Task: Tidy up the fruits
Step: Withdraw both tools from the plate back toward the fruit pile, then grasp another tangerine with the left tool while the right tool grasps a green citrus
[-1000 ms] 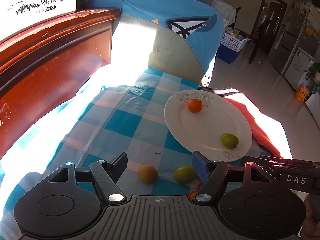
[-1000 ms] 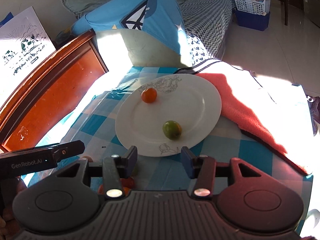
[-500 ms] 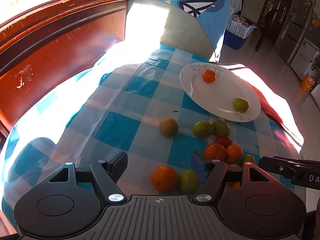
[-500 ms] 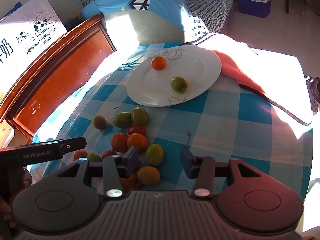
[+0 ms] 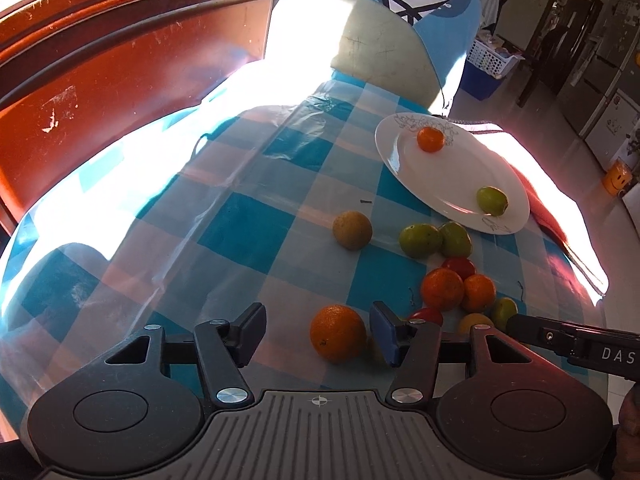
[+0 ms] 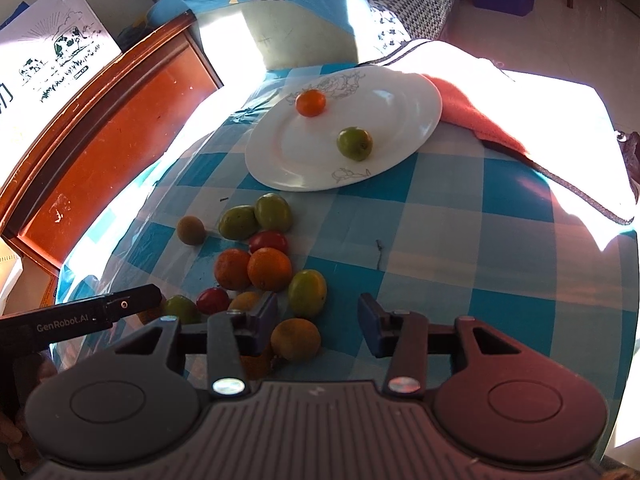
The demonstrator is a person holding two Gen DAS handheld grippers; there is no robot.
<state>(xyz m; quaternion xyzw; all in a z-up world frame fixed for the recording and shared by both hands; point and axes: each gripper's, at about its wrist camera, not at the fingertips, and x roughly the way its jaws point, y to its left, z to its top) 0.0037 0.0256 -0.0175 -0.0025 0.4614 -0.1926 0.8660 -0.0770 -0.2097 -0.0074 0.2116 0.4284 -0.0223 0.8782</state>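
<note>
A white plate (image 6: 400,120) at the far side of the checked table holds a small orange (image 6: 310,103) and a green fruit (image 6: 354,143); the plate also shows in the left wrist view (image 5: 448,184). Several loose oranges, green fruits and red tomatoes lie in a cluster (image 6: 256,256) in front of it. My left gripper (image 5: 318,330) is open, with a large orange (image 5: 338,333) between its fingers, apart from both. My right gripper (image 6: 318,324) is open; a yellow-orange fruit (image 6: 295,339) lies between its fingers by the left one.
A brown round fruit (image 5: 352,230) lies apart to the left of the cluster. A red-brown wooden board (image 5: 120,60) stands along the left side. An orange cloth (image 6: 476,116) lies right of the plate. A chair back with a blue cover (image 6: 280,8) stands behind the table.
Both grippers have pulled back from the plate toward the near side of the table, so the loose fruit cluster came into view. Both stay open.
</note>
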